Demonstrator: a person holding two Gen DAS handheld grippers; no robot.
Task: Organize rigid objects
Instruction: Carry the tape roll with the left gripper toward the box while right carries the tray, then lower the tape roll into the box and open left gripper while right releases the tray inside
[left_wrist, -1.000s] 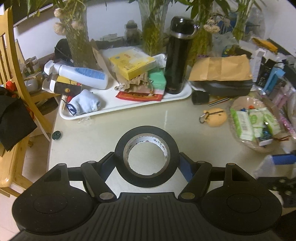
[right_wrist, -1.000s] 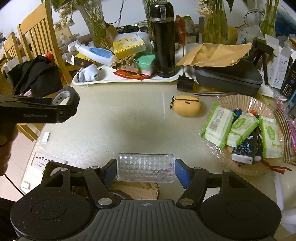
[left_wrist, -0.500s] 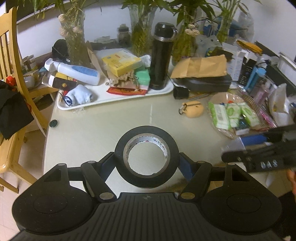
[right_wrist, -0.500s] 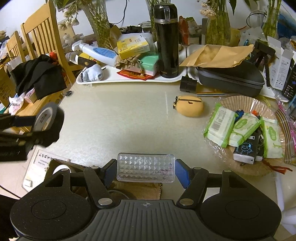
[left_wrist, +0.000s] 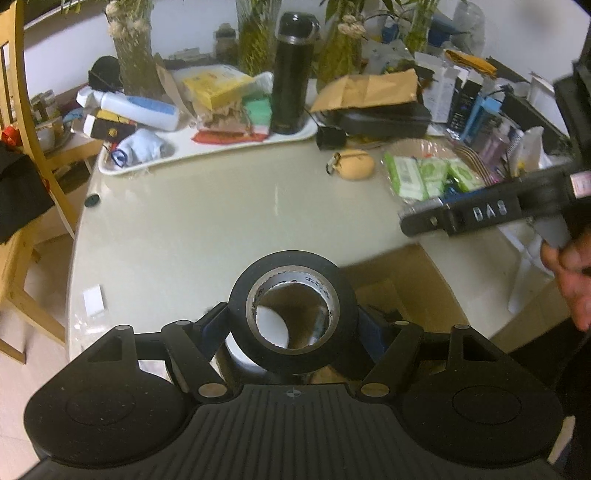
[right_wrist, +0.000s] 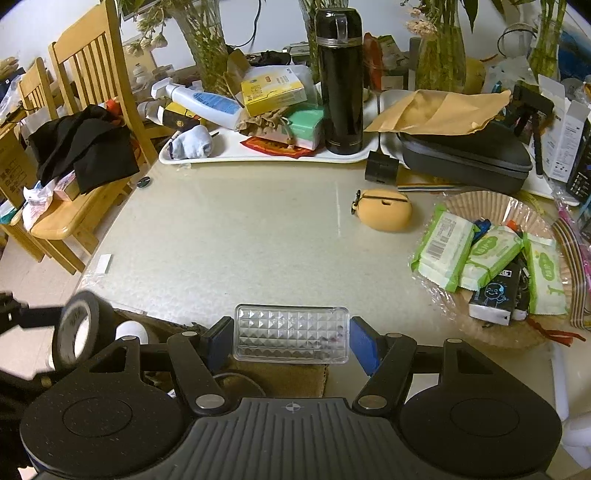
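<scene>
Left wrist view
Left claw (left_wrist: 291, 325): clamped on black tape roll (left_wrist: 291, 310), blue pads pressed on both sides of roll, roll upright, hole facing camera.
Tape roll position: past near edge of counter (left_wrist: 221, 229), above cardboard box (left_wrist: 399, 280) below counter edge; white round item seen through hole, cannot tell what.
Right claw (left_wrist: 413, 218): enters from right side, black arm lettered "DAS", person's hand (left_wrist: 569, 273) on grip; what sits between its pads not visible here.
Far counter: white tray (left_wrist: 207, 155) with black thermos (left_wrist: 291, 74) upright, yellow box (left_wrist: 218, 86), white-blue bottle (left_wrist: 138, 109) lying down, pale blue sock (left_wrist: 142, 146).
Mid counter: yellow pouch (left_wrist: 354, 164) near black cube (left_wrist: 330, 137); basket with green wipe packs (left_wrist: 428, 175) to right.

Right wrist view
Right claw (right_wrist: 291, 341): clamped on clear faceted plastic case (right_wrist: 291, 339), blue pads touching both short ends, case level, at near counter (right_wrist: 240, 236) edge.
Left claw (right_wrist: 79, 334): low left, off counter edge, tape roll (right_wrist: 79, 328) seen edge-on, blurred.
Counter: yellow pouch (right_wrist: 384, 214) mid, black thermos (right_wrist: 341, 79) upright on white tray (right_wrist: 266, 153), wipe packs (right_wrist: 443, 251) in basket at right, black hard case (right_wrist: 465, 158) under brown envelope (right_wrist: 439, 110).
Left side: wooden chair (right_wrist: 88, 85) with black cloth (right_wrist: 83, 147) on seat.
</scene>
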